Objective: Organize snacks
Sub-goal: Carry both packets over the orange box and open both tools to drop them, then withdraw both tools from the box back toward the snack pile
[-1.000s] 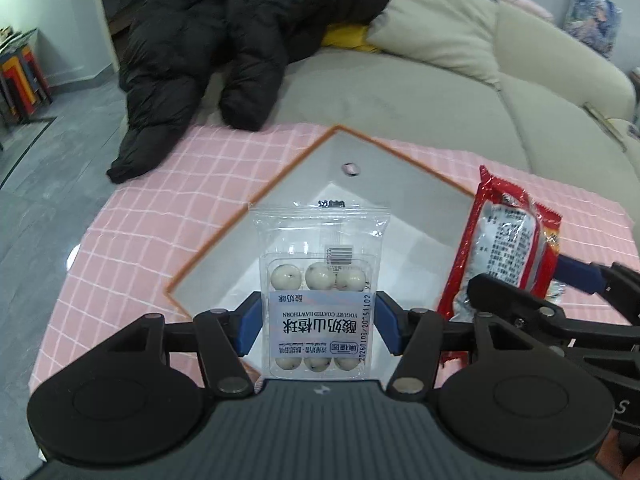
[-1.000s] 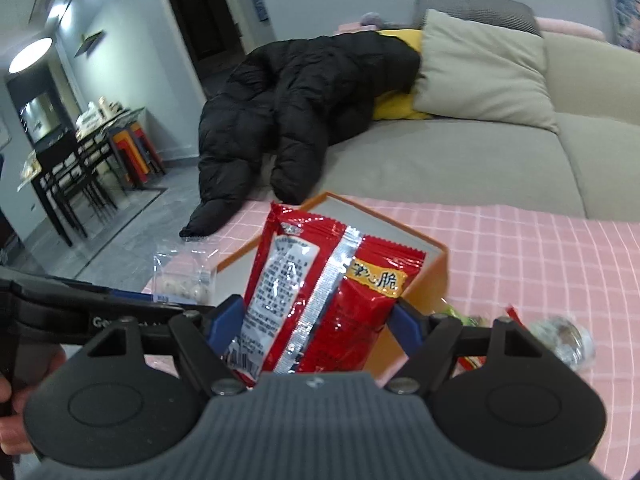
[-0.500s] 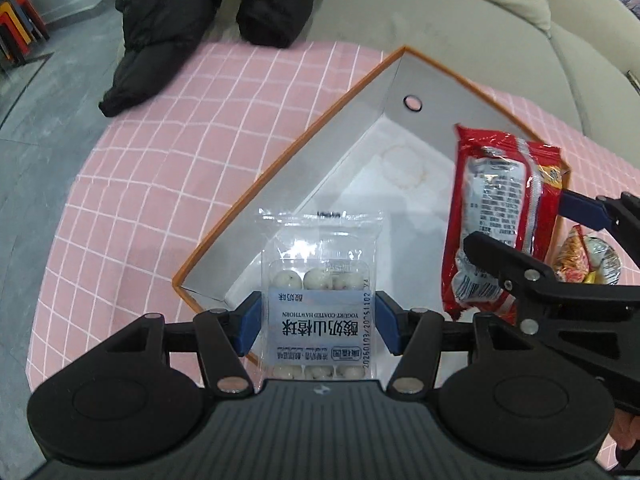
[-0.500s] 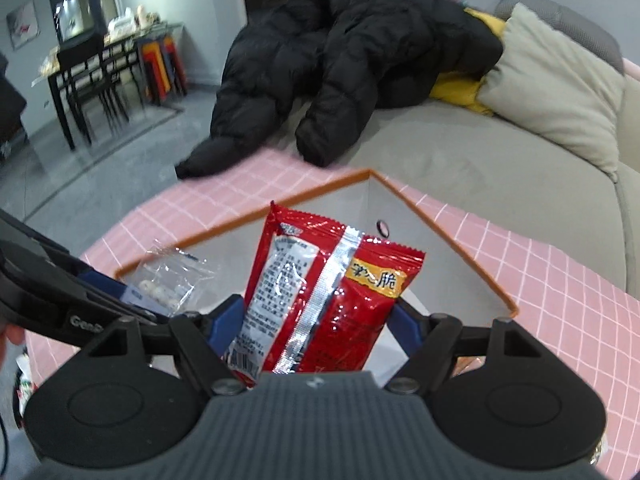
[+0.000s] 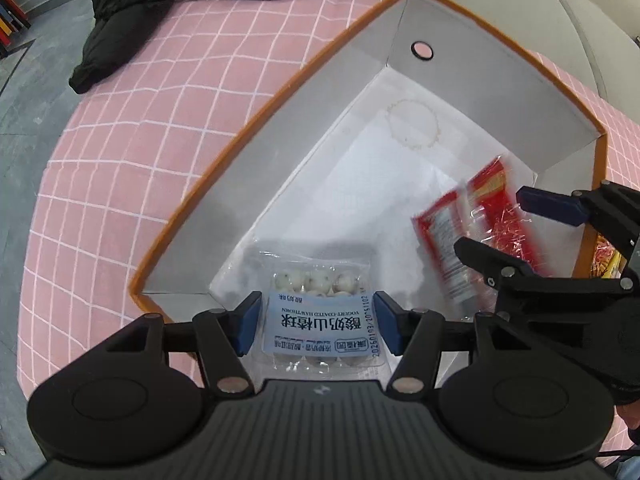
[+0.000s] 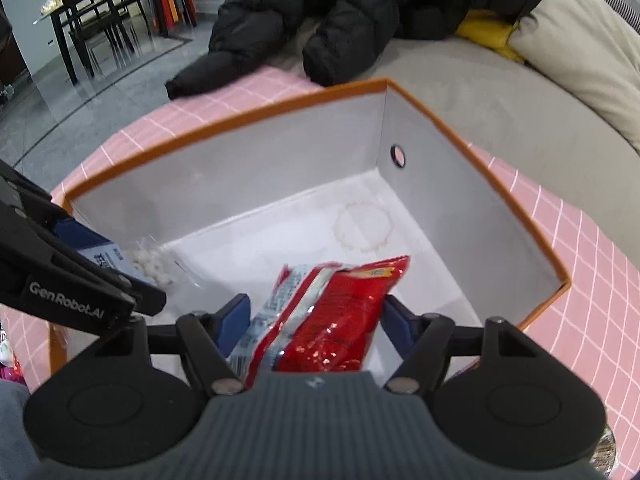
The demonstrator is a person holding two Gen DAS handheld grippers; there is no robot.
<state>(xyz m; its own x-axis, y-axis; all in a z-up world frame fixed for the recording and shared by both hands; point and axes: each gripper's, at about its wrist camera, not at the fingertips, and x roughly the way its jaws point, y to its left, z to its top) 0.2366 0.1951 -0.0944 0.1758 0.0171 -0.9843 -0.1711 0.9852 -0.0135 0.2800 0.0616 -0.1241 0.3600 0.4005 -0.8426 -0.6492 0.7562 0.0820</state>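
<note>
An orange box (image 5: 280, 92) with a white inside stands on the pink checked cloth. My left gripper (image 5: 318, 322) points straight down into its near corner, shut on a clear pack of white yogurt hawthorn balls (image 5: 316, 304) with a blue label. My right gripper (image 6: 316, 320) reaches into the box from the right. Its jaws are closing on a red snack packet (image 6: 332, 312) that lies between the pads, crumpled and tipped forward towards the box floor. In the left wrist view the red packet (image 5: 452, 236) is blurred between the right gripper's fingers (image 5: 548, 208). The left gripper (image 6: 60, 280) shows at the right wrist view's left edge.
A black jacket (image 6: 340, 12) lies on the grey sofa (image 6: 480, 92) beyond the table, beside a yellow cushion and a beige one (image 6: 580, 40). Loose wrapped snacks (image 5: 604, 264) lie outside the box's right wall. A dining table with chairs (image 6: 92, 12) stands far left.
Both grippers have come down into the box with their packs. The red packet has narrowed between the right jaws and tipped forward. The hawthorn pack now hangs just above the box floor.
</note>
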